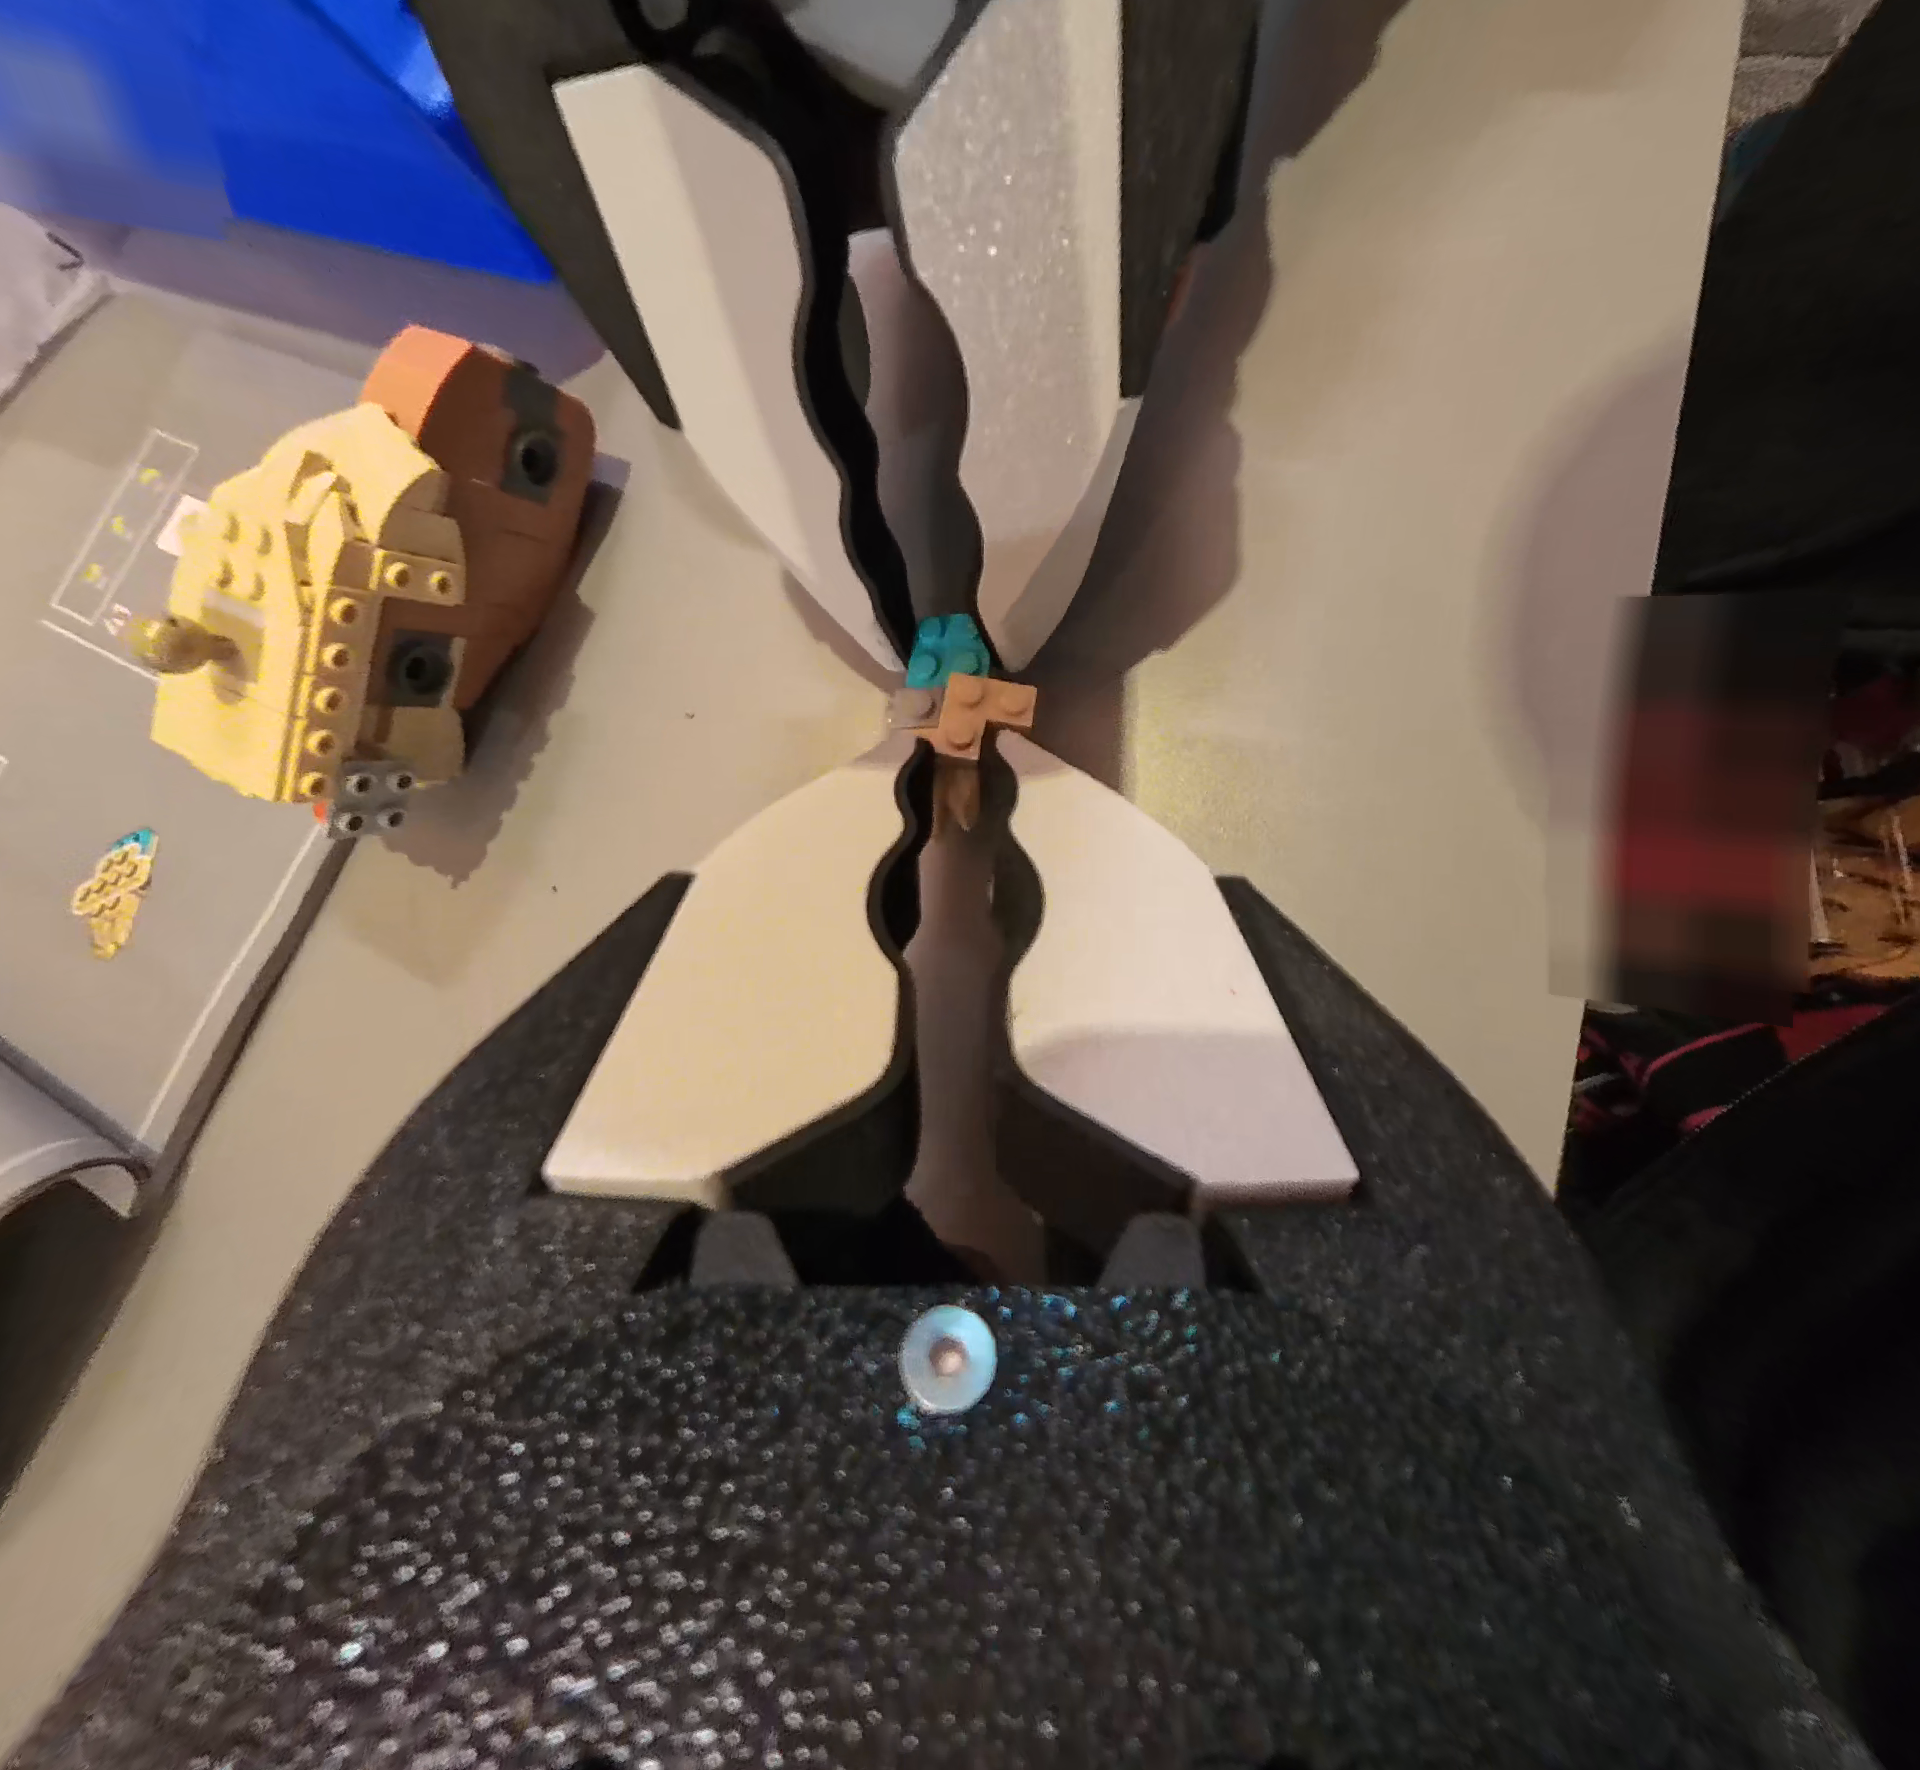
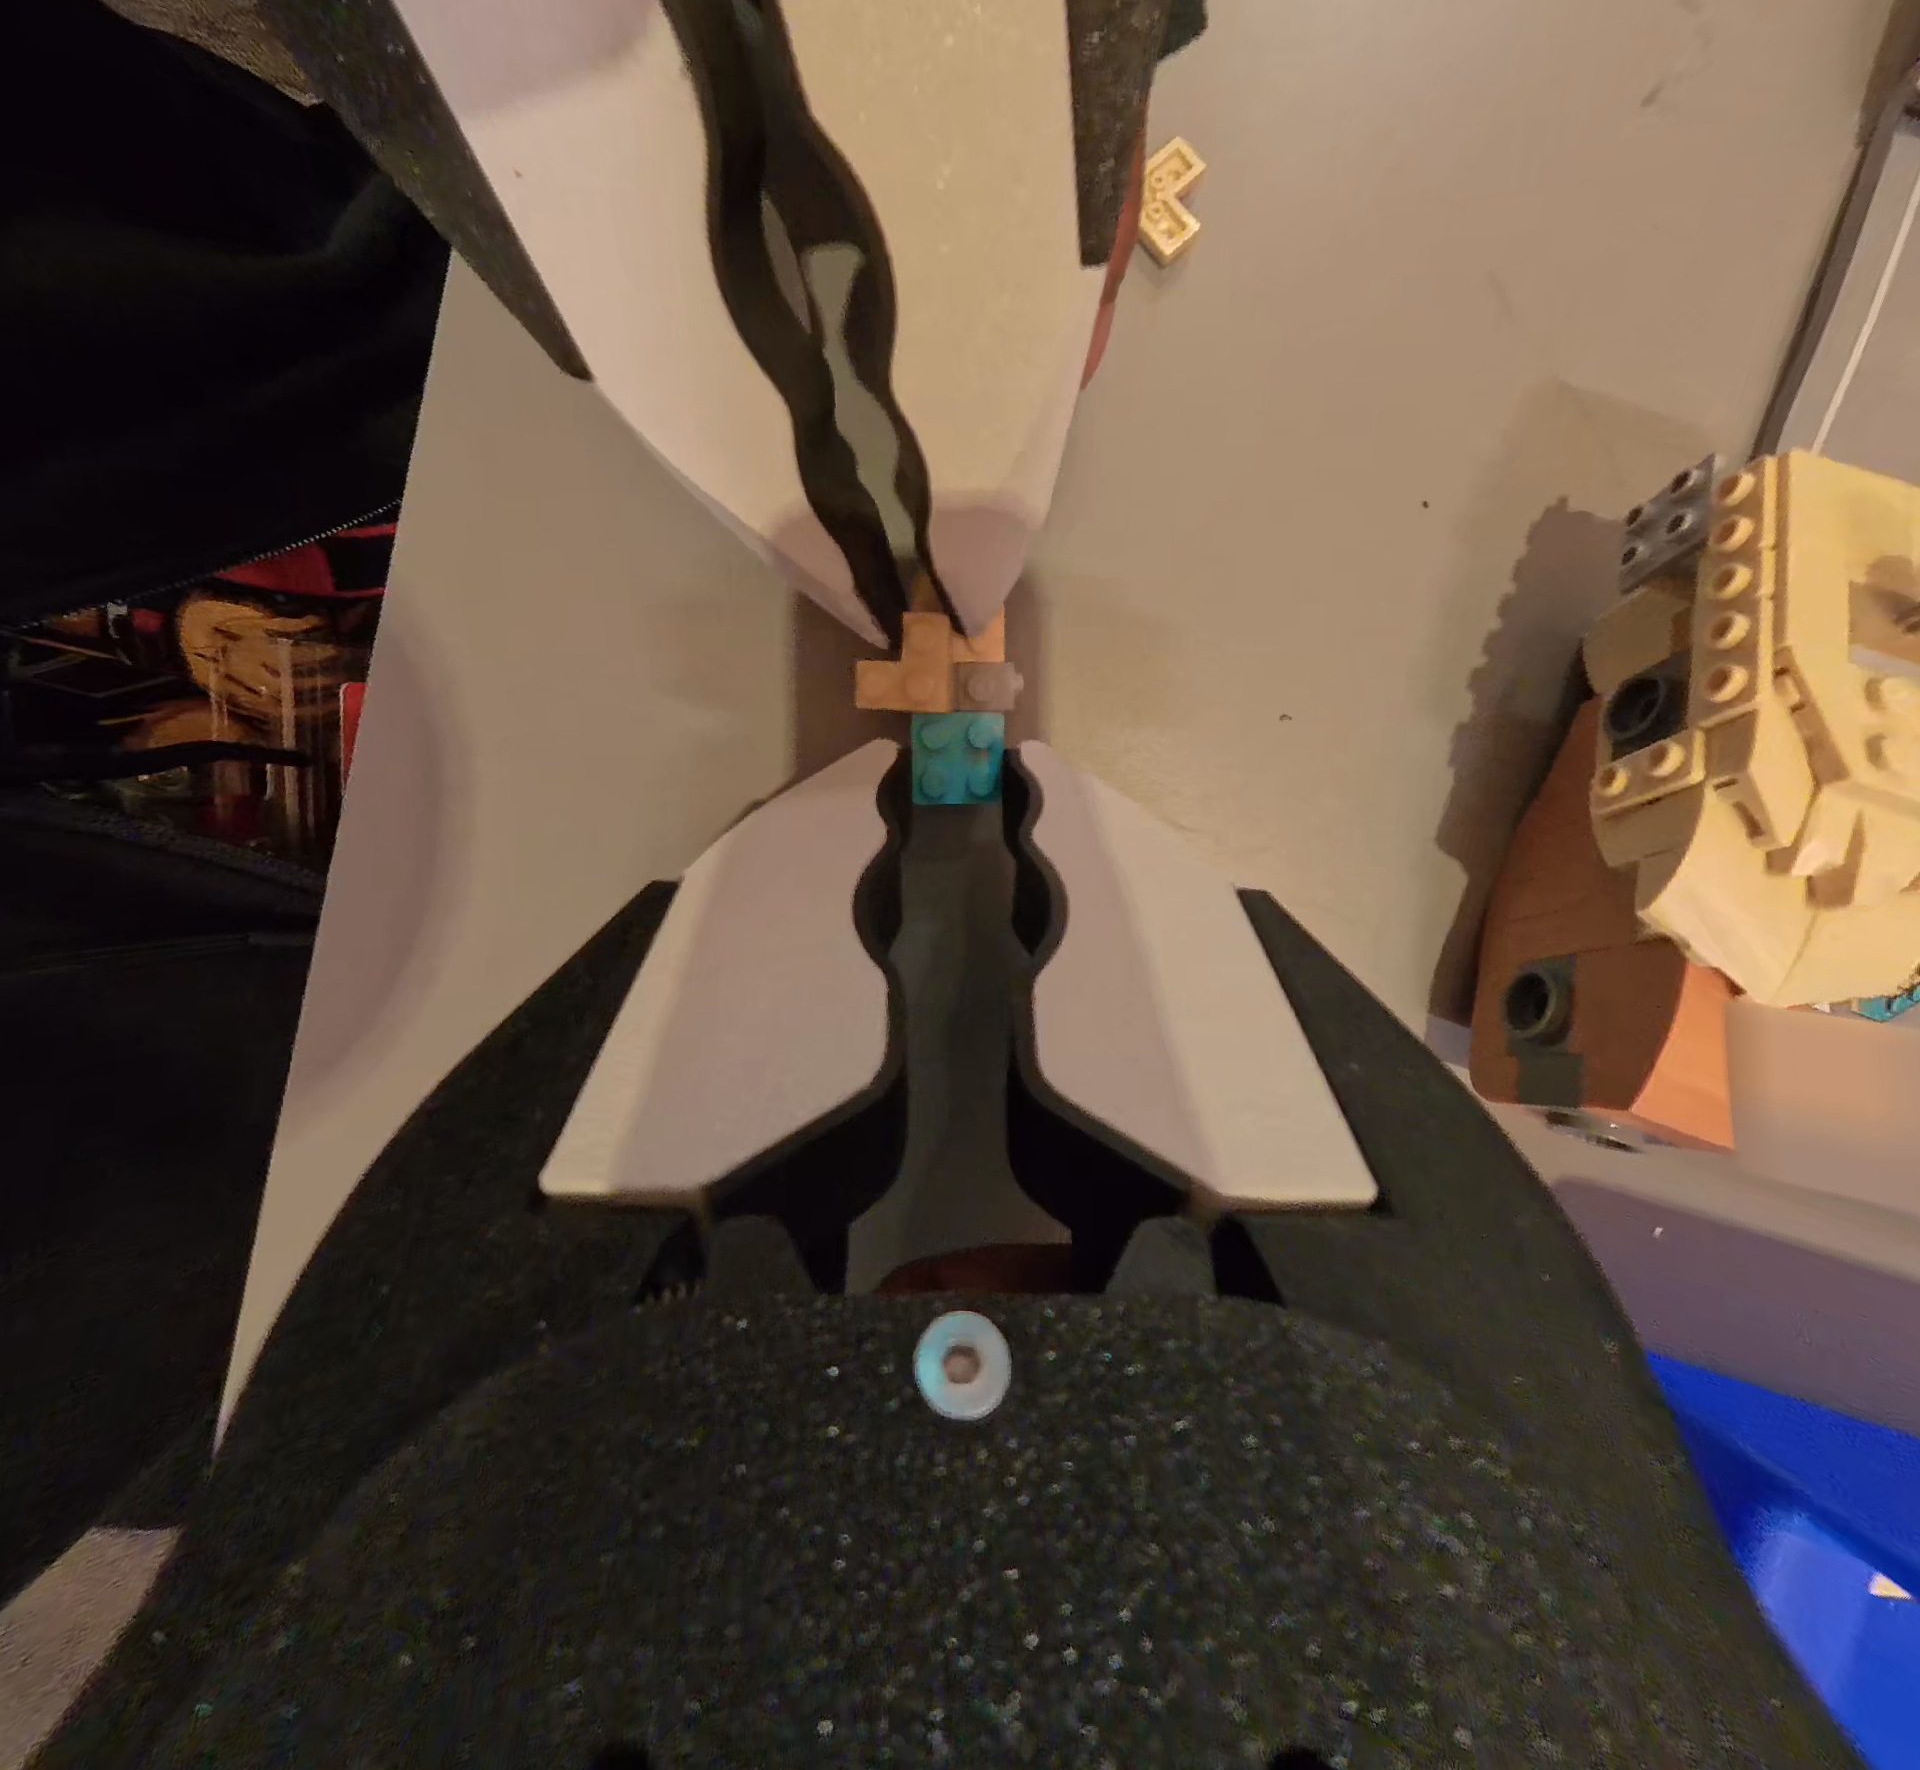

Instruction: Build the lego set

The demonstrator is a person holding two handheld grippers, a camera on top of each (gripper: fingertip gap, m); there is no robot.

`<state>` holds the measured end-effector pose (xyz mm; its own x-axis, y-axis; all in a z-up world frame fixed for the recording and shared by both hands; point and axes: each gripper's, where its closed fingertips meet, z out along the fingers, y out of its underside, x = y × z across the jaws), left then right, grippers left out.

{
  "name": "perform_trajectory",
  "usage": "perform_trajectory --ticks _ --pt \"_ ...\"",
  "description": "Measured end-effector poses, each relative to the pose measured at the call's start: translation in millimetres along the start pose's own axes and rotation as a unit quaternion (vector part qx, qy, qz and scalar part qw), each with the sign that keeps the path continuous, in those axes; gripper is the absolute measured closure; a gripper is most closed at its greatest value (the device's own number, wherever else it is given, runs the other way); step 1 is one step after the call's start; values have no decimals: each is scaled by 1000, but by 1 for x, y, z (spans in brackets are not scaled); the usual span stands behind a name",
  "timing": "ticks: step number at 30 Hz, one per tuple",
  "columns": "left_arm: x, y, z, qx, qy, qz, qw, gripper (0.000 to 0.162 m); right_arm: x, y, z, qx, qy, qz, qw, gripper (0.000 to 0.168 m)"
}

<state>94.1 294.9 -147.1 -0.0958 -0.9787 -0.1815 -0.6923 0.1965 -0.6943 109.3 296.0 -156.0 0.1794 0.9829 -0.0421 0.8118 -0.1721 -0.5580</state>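
Observation:
My left gripper (image 1: 961,770) is shut on a small tan plate (image 1: 982,710) that carries a grey stud piece (image 1: 914,710). My right gripper (image 2: 958,752) is shut on a teal plate (image 2: 951,775). The two grippers face each other tip to tip above the table. The teal plate (image 1: 940,655) touches the tan plate (image 2: 904,676) and the grey piece (image 2: 987,683). The right gripper (image 1: 940,624) comes in from the top of the left wrist view. The left gripper (image 2: 920,624) comes in from the top of the right wrist view.
A part-built tan and brown model (image 1: 343,598) (image 2: 1714,785) lies on an open instruction booklet (image 1: 125,941). A blue bin (image 1: 208,58) (image 2: 1818,1533) stands beyond it. A loose tan L-shaped plate (image 2: 1172,203) lies on the pale table (image 1: 1403,473), whose edge runs close by (image 2: 343,785). My left and right fingertips are right by each other.

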Motion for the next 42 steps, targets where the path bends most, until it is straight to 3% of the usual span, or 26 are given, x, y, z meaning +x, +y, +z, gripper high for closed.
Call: perform_trajectory --ticks 7,15,30,42 --pt "-4 3 1 -18 -9 -69 997 154 4 -1 -1 -4 26 -4 1000 152" --pt "-3 11 4 -45 -7 -83 995 153 4 1 3 -17 39 -17 999 152" --pt "-5 7 -3 -30 -27 -58 997 148 6 3 5 -17 37 -8 999 152" --pt "24 10 9 -48 23 -64 997 149 3 6 7 -24 26 -10 999 152"
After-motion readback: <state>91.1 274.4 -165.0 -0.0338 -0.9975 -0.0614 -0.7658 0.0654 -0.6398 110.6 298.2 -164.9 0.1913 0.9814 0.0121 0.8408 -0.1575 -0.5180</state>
